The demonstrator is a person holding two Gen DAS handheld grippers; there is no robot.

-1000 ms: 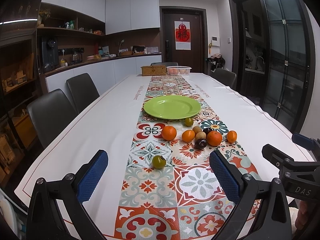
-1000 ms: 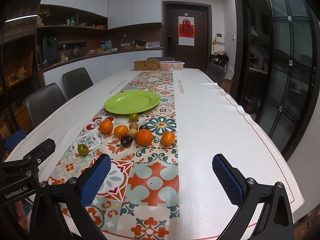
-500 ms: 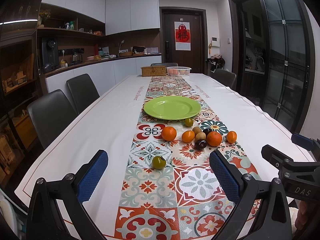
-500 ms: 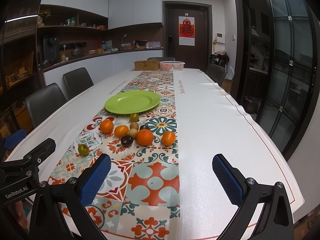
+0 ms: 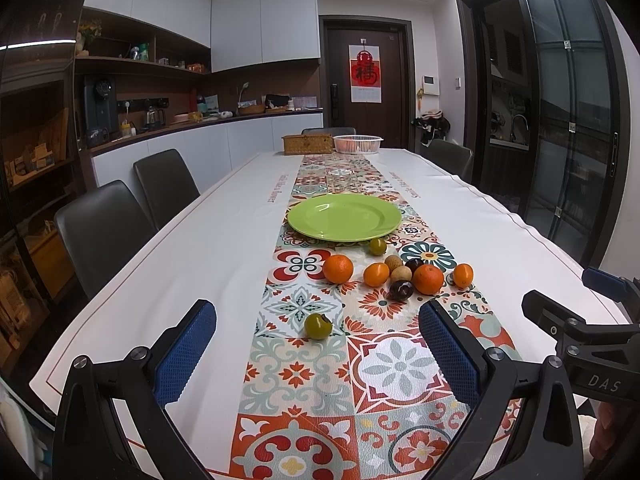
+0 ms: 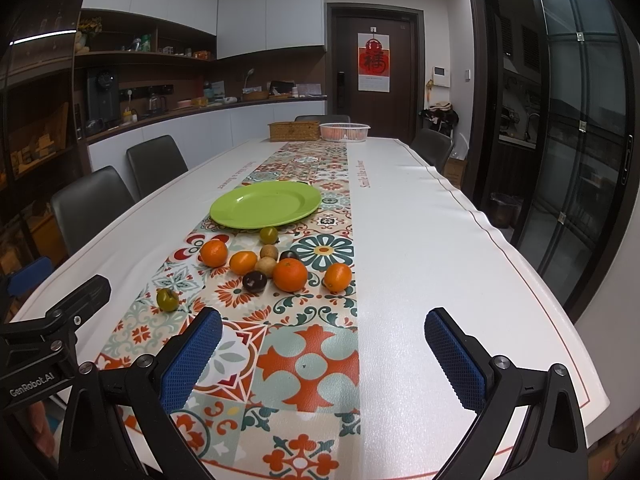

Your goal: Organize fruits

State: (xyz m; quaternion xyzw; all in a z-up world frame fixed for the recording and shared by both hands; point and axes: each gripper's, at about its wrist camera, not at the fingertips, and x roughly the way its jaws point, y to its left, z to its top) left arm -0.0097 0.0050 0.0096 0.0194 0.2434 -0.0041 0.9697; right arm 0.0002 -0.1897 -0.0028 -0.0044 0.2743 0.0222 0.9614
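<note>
An empty green plate [image 5: 344,217] [image 6: 265,204] lies on the patterned runner. In front of it sit several oranges [image 5: 338,268] [image 6: 290,274], small brown fruits [image 5: 400,275], dark plums [image 5: 401,290] [image 6: 254,281] and a green fruit [image 5: 377,246]. One green fruit [image 5: 318,325] [image 6: 167,299] lies alone, nearer to me. My left gripper [image 5: 316,354] is open and empty above the near end of the runner, just short of that lone fruit. My right gripper [image 6: 324,356] is open and empty above the near table edge, to the right of the fruits.
The long table [image 5: 200,248] has a white cloth. A wicker box [image 5: 307,144] and a white basket [image 5: 357,143] stand at its far end. Dark chairs [image 5: 100,224] line the left side, and one [image 6: 432,148] stands at the far right.
</note>
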